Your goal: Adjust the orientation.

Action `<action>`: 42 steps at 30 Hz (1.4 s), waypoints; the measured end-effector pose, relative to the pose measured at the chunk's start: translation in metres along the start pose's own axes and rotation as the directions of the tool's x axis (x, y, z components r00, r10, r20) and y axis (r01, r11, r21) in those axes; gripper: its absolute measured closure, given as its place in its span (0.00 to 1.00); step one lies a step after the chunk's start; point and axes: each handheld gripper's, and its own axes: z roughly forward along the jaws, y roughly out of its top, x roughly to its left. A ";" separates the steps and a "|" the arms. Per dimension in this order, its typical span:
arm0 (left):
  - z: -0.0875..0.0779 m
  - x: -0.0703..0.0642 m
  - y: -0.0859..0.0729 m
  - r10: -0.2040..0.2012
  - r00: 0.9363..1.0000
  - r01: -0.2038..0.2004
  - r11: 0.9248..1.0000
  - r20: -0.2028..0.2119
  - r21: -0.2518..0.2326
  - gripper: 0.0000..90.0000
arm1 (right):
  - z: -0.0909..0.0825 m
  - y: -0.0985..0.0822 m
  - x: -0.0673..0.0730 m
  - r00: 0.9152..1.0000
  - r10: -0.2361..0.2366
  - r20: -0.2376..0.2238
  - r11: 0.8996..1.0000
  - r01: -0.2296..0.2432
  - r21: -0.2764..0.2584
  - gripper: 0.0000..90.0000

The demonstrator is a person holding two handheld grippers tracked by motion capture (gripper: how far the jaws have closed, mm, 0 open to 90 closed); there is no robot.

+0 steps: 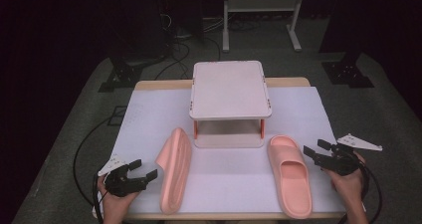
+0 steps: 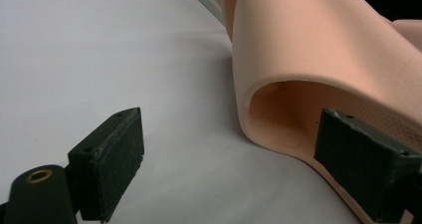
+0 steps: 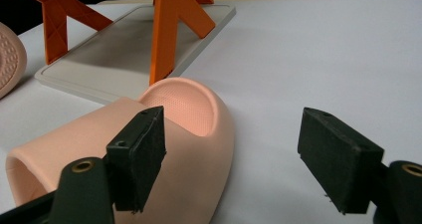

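Nearest to us, our left gripper (image 1: 144,170) hovers low at the front left of the white table cover (image 1: 149,114), its jaws spread wide and holding nothing. It points at the left slipper (image 1: 175,169), a pink slide lying tipped on its side near the front edge, sole turned towards the gripper and strap away. In the left gripper view the strap opening of that slipper (image 2: 318,59) gapes just ahead, and one pad (image 2: 361,159) stands in front of the sole's rim while the other pad (image 2: 117,159) is over bare cover; we cannot tell whether the near pad touches the rim. We judge the jaws are lined up that way so they can close across the sole's edge and set the shoe upright or lift it.

At the front right, our right gripper (image 1: 312,150) is also open and empty, held just beside the right slipper (image 1: 290,174), which lies flat, sole down. In the right gripper view that slipper (image 3: 189,134) sits behind the left-hand pad (image 3: 142,157), with its strap between the jaws' line and the table, so we judge this hand waits ready to pinch the strap or side wall.

Farther back, near the table's middle, stands the small two-tier shoe rack (image 1: 230,88), a pale top shelf on orange legs (image 3: 171,25) over a grey base tray. Both shelves are bare, which is why we think the slippers are bound there
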 end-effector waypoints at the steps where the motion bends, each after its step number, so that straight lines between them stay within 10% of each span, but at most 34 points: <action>1: 0.002 -0.001 0.000 0.004 1.000 -0.004 1.000 0.001 0.005 0.14 | 0.000 0.000 0.000 1.000 0.001 0.000 1.000 -0.001 -0.001 0.29; 21: 0.030 -0.009 0.010 -0.018 0.997 0.012 0.996 0.069 0.087 0.51 | 0.000 0.000 0.000 1.000 0.001 -0.002 1.000 -0.001 -0.004 0.29; 42: 0.037 -0.021 0.021 -0.022 0.995 0.016 0.998 0.098 0.062 0.55 | -0.001 0.000 0.000 1.000 0.008 0.001 1.000 -0.008 -0.009 0.30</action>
